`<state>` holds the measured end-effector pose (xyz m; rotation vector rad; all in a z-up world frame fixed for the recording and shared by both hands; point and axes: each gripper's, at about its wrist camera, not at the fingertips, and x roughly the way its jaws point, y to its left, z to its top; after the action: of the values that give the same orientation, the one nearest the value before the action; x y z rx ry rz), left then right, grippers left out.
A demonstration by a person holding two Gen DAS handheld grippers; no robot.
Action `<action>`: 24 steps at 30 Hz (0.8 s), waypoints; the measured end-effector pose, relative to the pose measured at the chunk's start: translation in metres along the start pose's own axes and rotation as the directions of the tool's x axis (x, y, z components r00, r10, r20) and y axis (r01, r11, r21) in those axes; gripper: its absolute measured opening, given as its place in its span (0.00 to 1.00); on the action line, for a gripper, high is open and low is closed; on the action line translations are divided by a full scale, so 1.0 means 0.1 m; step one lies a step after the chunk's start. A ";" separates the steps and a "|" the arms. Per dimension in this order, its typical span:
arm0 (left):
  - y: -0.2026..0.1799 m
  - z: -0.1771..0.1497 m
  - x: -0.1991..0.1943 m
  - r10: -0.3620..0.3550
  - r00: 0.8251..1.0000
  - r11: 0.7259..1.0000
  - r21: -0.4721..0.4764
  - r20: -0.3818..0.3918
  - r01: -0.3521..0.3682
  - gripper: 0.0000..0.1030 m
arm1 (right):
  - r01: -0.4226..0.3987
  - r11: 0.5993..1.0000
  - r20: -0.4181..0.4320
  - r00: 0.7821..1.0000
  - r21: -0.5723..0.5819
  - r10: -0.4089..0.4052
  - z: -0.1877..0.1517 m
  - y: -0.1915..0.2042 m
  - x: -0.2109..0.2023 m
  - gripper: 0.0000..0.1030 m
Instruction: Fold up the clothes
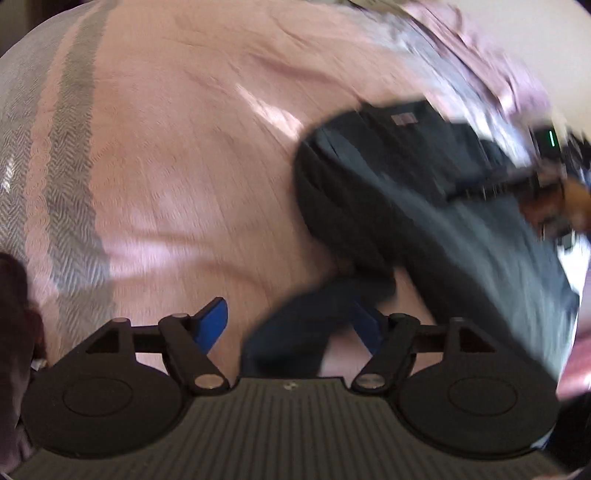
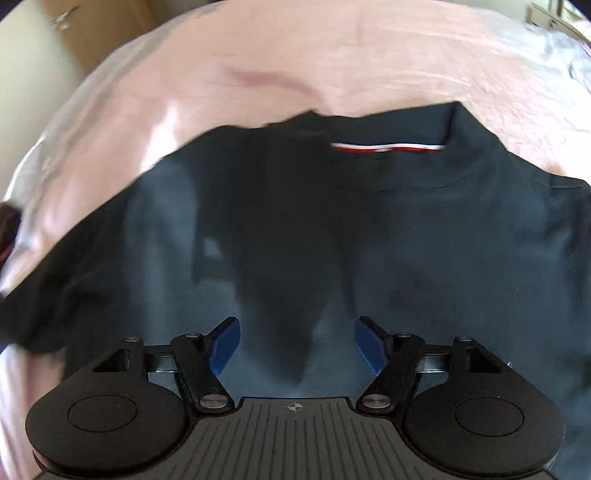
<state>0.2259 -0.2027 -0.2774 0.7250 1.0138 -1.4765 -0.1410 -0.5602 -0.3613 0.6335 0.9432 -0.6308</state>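
A dark navy shirt (image 2: 443,229) lies on a pink bedspread (image 2: 332,55), its collar with a red-and-white stripe (image 2: 388,148) at the far side. My right gripper (image 2: 297,343) is open just above the shirt, and a dark fold of cloth hangs between its blue fingers. In the left wrist view the same shirt (image 1: 424,206) lies to the right, blurred. My left gripper (image 1: 291,325) is open, with a dark strip of the shirt (image 1: 295,332) lying between its fingers. Neither gripper visibly clamps the cloth.
The pink bedspread (image 1: 184,147) has a grey herringbone band (image 1: 70,147) along its left side. A dark maroon item (image 1: 14,302) sits at the left edge. The other gripper (image 1: 550,177) shows blurred at far right. A brown cardboard box (image 2: 110,29) stands beyond the bed.
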 end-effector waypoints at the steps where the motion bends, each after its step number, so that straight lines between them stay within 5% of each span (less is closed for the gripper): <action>1: -0.01 -0.07 0.01 0.014 1.000 1.000 0.018 -0.022 -0.013 0.68 | -0.018 1.000 0.002 1.000 -0.006 0.018 -0.06 0.08 -0.07 0.70; 6: -0.07 -0.44 0.09 0.088 0.988 0.991 0.110 -0.130 -0.074 0.61 | -0.108 0.993 -0.018 0.994 -0.042 0.107 -0.32 0.53 -0.22 0.70; 8: -0.05 -0.48 0.10 0.043 0.985 0.996 0.085 -0.169 -0.029 0.08 | -0.128 0.989 -0.033 0.991 -0.072 0.126 -0.40 0.70 -0.24 0.70; 15: 0.12 -0.44 -0.66 -0.187 0.968 0.977 -0.139 -0.169 0.164 0.07 | -0.196 0.974 -0.058 0.980 -0.118 0.190 -0.51 1.02 -0.37 0.70; 20: 0.41 -0.57 -1.11 -0.091 0.979 0.974 -0.222 -0.183 0.049 0.07 | -0.228 0.961 -0.052 0.974 -0.156 0.222 -0.48 1.25 -0.35 0.70; 24: 0.50 -0.70 -1.07 -0.028 0.976 0.964 -0.265 -0.216 -0.031 0.08 | -0.239 0.957 -0.064 0.971 -0.163 0.231 -0.48 1.35 -0.29 0.70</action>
<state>0.2854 -0.0908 -0.2237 0.7012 1.3507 -1.2447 -0.0812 -0.4312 -0.3285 0.5978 0.9351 -0.3215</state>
